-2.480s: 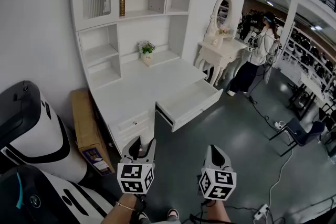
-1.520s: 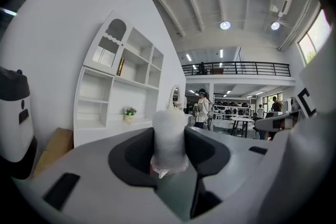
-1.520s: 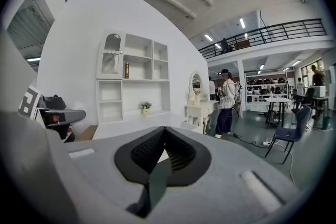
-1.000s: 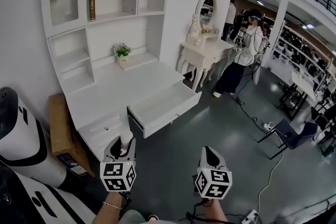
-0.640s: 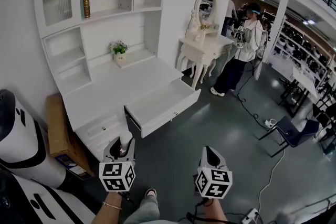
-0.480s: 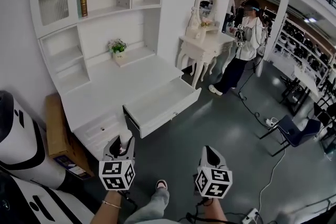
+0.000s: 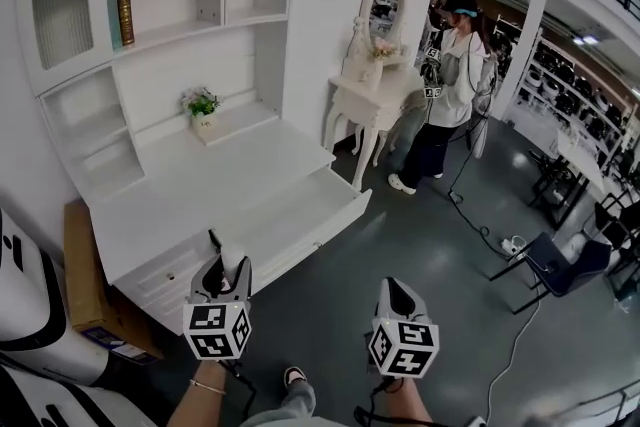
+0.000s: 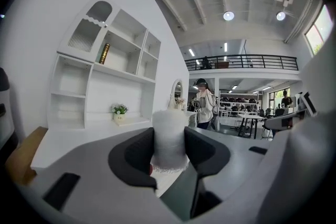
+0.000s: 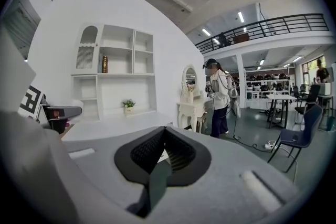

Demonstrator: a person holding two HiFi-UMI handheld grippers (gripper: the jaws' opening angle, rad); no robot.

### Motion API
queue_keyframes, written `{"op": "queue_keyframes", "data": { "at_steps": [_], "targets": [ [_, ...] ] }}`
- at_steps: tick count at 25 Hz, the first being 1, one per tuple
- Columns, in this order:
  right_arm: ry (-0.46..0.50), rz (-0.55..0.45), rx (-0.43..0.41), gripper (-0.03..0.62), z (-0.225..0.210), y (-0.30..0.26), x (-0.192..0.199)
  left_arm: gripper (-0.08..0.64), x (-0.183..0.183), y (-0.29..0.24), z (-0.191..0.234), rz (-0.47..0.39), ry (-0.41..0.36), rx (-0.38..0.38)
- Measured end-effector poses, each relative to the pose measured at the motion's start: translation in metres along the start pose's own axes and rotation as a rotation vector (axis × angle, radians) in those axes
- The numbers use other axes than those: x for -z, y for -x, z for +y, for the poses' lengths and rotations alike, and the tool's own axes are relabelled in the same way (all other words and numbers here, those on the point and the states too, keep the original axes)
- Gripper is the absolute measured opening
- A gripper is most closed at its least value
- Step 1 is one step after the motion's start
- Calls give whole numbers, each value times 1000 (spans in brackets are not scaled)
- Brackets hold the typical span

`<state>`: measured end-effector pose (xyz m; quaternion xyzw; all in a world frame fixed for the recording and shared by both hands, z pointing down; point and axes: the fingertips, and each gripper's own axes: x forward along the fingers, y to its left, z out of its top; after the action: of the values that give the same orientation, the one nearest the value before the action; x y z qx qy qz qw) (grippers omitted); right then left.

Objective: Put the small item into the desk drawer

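between left hand-held gripper (image 8: pixel 169 139) jaws, a clamped white item (image 8: pixel 169 131), hard to identify; right hand-held gripper (image 9: pixel 163 147) closed.

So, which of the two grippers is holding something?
The left gripper: its jaws clamp a small white item. The right gripper has its jaws together, with nothing between them.

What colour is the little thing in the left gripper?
White. The small item shows best in the left gripper view.

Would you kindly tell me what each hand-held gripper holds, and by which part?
The left hand-held gripper clamps a small white item by its lower half; the right hand-held gripper is shut, empty.
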<state>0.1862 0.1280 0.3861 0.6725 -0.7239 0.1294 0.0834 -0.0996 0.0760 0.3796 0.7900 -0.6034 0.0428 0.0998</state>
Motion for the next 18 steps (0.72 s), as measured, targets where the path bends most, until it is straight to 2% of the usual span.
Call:
{"op": "queue_keyframes", "data": {
  "at_steps": [5, 12, 18],
  "targets": [
    [22, 10, -28, 5, -23, -62, -21, 163, -10, -58, -5, -10, 11, -21],
    [103, 17, -79, 5, -25, -133, -56, 163, -8, -119, 18, 5, 70, -71],
    [66, 29, -64, 5, -40, -169, -57, 163, -2, -146, 24, 32, 61, -84]
  ]
}}
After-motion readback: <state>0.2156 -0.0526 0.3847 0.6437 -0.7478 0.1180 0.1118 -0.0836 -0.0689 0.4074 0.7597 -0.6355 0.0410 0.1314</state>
